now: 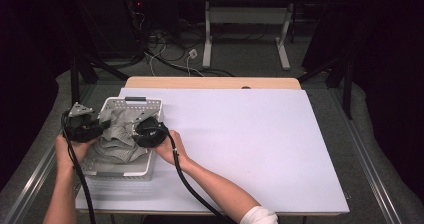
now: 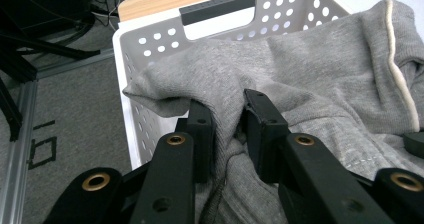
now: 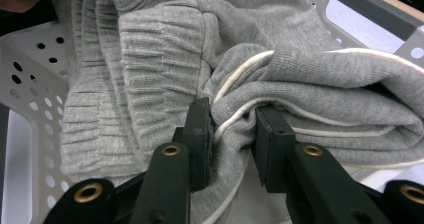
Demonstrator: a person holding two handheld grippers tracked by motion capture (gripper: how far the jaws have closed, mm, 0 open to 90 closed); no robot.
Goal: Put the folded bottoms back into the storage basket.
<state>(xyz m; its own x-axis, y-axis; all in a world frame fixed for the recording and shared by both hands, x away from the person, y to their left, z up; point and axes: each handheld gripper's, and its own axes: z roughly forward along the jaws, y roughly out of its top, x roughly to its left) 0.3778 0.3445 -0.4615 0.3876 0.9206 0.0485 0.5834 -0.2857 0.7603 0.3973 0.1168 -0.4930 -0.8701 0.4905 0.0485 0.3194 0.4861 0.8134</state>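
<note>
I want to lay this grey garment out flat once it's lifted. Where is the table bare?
The white table top is bare from the basket's right wall to the table's right edge, back to front. Crowded: the basket at the left edge, heaped with the grey garment, left gripper and right gripper both clamped on it.

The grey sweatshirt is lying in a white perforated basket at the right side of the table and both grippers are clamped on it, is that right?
Not quite: the high view shows the white basket at the table's left side, not the right. The rest holds: the grey sweatshirt lies in it, with the left gripper and right gripper both clamped on its fabric.
</note>
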